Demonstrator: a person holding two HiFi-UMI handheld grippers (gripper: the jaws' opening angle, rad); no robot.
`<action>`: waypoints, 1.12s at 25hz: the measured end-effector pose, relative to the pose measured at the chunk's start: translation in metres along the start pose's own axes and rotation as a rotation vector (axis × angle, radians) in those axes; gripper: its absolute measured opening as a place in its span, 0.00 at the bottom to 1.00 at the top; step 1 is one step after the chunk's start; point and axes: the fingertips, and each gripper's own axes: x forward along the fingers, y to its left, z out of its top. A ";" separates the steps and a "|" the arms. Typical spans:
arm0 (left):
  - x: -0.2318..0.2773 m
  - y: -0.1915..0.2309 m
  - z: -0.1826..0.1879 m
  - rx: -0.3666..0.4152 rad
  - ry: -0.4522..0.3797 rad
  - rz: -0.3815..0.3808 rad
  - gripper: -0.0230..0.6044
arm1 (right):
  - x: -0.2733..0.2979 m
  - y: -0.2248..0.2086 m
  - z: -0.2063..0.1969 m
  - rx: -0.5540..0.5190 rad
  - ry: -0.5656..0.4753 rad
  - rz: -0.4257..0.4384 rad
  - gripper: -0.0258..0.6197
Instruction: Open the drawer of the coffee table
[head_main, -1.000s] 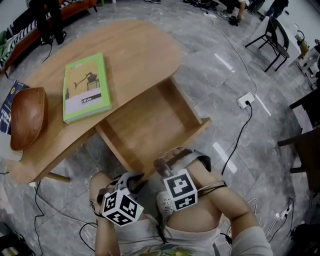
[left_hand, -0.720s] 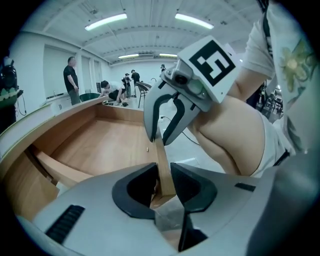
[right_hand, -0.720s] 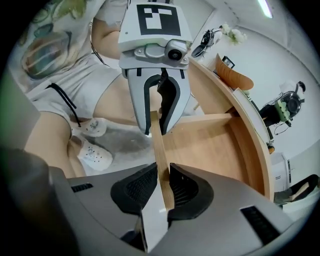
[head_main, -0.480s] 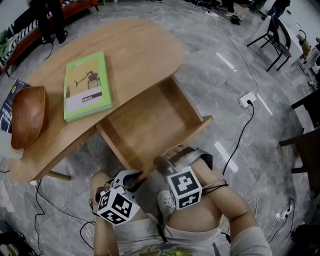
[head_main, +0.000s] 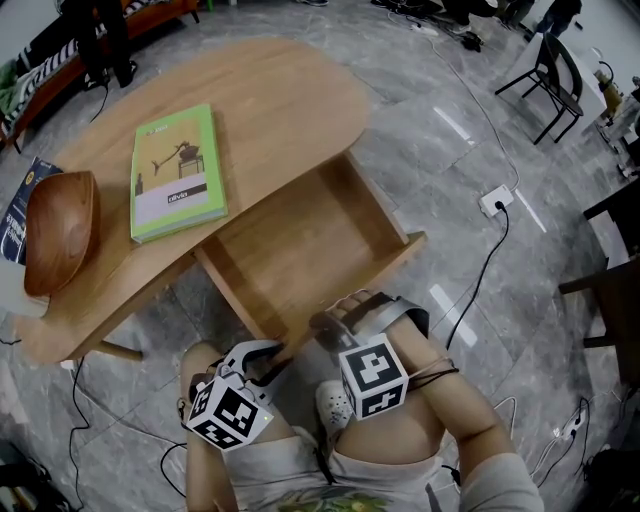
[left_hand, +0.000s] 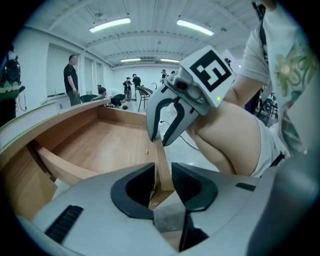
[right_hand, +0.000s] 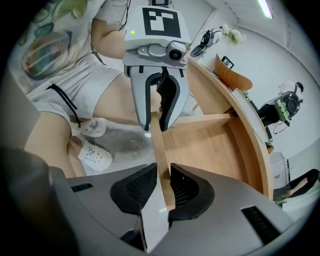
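The wooden coffee table (head_main: 270, 100) has its drawer (head_main: 300, 250) pulled far out towards me, empty inside. Both grippers sit on the drawer's front panel (head_main: 395, 262) at its near end. My right gripper (head_main: 322, 325) is shut on the panel's top edge; in the right gripper view its pads (right_hand: 150, 187) press both faces of the board (right_hand: 159, 150). My left gripper (head_main: 280, 352) straddles the same board (left_hand: 161, 160) beside it. Its jaws are opening, the board stands tilted between them and a dark gap shows at the left pad (left_hand: 145, 182).
A green book (head_main: 175, 172) and a wooden bowl (head_main: 58, 232) lie on the tabletop. My knees and a white slipper (head_main: 330, 405) are just behind the grippers. A power strip (head_main: 492, 200) with a black cable lies on the floor at the right, a black chair (head_main: 550, 70) beyond.
The left gripper has shifted slightly down and to the left along the panel. The right gripper and the drawer have stayed where they were.
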 end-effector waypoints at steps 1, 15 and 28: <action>-0.002 0.000 0.000 -0.010 -0.008 -0.011 0.21 | -0.001 -0.001 0.000 0.009 -0.005 0.001 0.17; -0.036 0.037 0.046 -0.066 -0.227 0.081 0.18 | -0.048 -0.061 -0.006 0.246 -0.200 -0.298 0.17; -0.064 0.110 0.109 -0.153 -0.502 0.520 0.09 | -0.091 -0.133 0.024 0.585 -0.575 -0.573 0.10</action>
